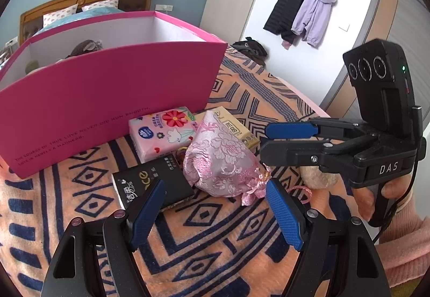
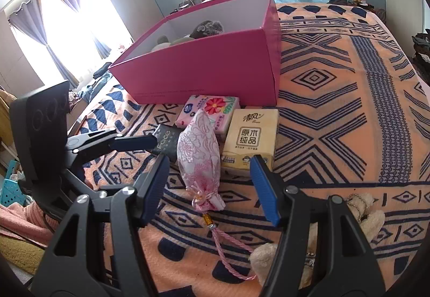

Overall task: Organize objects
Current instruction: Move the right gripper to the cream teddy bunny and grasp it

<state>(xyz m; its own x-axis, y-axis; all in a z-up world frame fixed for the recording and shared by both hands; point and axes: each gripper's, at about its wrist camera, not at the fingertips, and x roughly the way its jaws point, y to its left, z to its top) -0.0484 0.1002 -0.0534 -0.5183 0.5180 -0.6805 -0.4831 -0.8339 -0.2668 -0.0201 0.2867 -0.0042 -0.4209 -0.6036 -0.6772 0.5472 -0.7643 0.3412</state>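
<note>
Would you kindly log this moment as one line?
left gripper: open, empty | right gripper: open, empty | pink brocade pouch: on blanket between tissue packs | pink box: holds plush toys

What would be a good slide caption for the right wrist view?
Open right gripper hovers over a pink brocade pouch lying before a pink box on a patterned blanket.

Pouch [image 2: 199, 146] before box [image 2: 204, 74]
</note>
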